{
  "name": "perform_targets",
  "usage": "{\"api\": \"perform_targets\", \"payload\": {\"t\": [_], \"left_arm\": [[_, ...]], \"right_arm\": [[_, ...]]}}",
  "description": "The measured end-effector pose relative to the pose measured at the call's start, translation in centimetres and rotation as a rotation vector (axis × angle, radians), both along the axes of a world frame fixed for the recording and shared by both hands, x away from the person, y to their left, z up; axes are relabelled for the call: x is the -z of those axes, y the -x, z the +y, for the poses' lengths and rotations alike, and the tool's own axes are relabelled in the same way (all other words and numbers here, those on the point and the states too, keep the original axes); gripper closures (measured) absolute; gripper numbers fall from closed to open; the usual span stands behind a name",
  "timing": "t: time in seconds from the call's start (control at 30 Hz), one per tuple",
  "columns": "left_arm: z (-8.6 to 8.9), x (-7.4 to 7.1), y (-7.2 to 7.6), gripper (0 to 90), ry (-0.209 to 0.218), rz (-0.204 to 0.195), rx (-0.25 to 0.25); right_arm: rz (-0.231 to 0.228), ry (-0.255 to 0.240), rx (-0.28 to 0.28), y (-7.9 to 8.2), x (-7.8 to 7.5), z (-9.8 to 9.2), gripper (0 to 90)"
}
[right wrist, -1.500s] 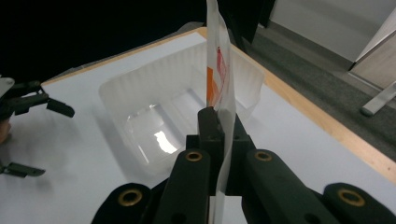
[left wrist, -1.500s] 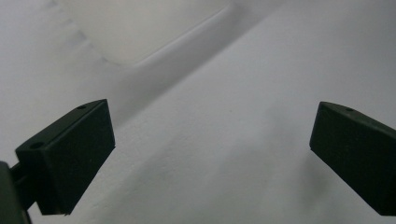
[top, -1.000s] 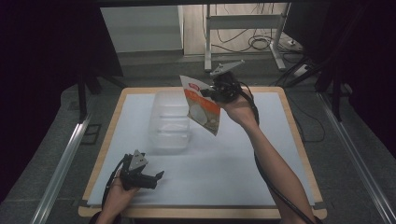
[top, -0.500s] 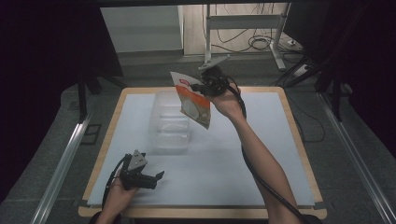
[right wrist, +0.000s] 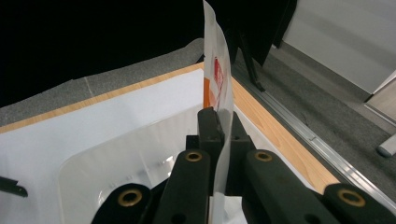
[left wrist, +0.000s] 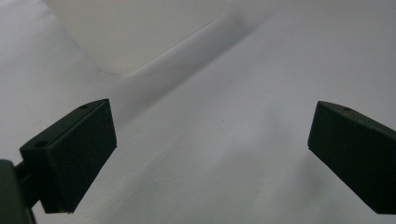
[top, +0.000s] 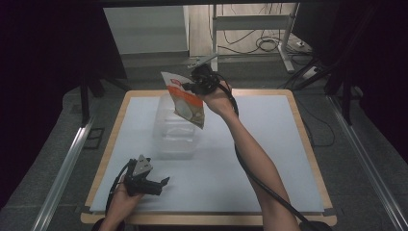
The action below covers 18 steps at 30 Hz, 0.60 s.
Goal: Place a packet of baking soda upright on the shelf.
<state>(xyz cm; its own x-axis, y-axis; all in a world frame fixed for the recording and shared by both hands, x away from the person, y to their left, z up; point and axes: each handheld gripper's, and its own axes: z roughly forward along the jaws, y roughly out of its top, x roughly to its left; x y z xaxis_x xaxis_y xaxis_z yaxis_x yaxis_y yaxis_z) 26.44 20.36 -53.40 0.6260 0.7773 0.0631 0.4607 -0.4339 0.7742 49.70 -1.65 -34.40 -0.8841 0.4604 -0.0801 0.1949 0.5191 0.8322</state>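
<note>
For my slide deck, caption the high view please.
Right gripper holds a white-and-orange pouch above a clear bin; left gripper rests open.

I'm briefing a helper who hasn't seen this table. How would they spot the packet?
Find the white mat on the wooden table, then the clear plastic tub near its far side. Above it, the right gripper pinches the packet: flat, white, with orange and red print.

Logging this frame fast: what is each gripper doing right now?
Left gripper: open, holding nothing, low over the table.
Right gripper: shut on the snack pouch, above the clear bin.
</note>
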Motion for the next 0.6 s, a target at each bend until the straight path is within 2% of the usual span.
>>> {"api": "perform_targets", "payload": {"t": [0.23, 0.6], "left_arm": [[0.0, 0.0, 0.0, 1.3, 0.002, -0.001, 0.004], [-0.2, 0.0, 0.0, 1.4, 0.005, 0.001, 0.005]], "right_arm": [[0.005, -0.007, -0.027, -0.1, 0.3, 1.7, 89.1], [-0.005, -0.019, -0.109, 2.9, -0.4, 3.5, 89.1]]}}
